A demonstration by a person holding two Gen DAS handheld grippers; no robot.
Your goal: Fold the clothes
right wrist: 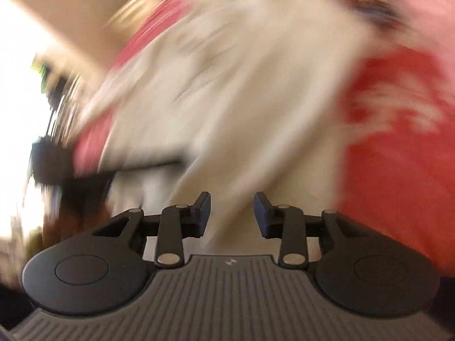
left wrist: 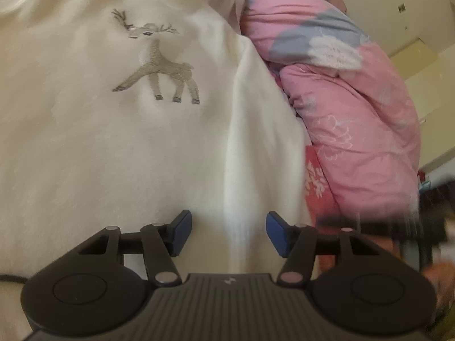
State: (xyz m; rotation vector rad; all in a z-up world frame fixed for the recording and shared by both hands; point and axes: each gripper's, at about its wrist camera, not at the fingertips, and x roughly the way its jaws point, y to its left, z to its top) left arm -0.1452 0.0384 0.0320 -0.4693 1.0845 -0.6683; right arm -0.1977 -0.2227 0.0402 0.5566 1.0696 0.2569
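Lying ahead of both parted, empty fingers: cream deer sweater (left wrist: pixel 128 113); left gripper (left wrist: pixel 229 231), right gripper (right wrist: pixel 232 214).

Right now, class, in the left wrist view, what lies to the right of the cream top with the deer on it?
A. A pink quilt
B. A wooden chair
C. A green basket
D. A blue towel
A: a bunched pink quilt with white flower print lies along the right edge of the cream top; no towel, chair or basket shows there.
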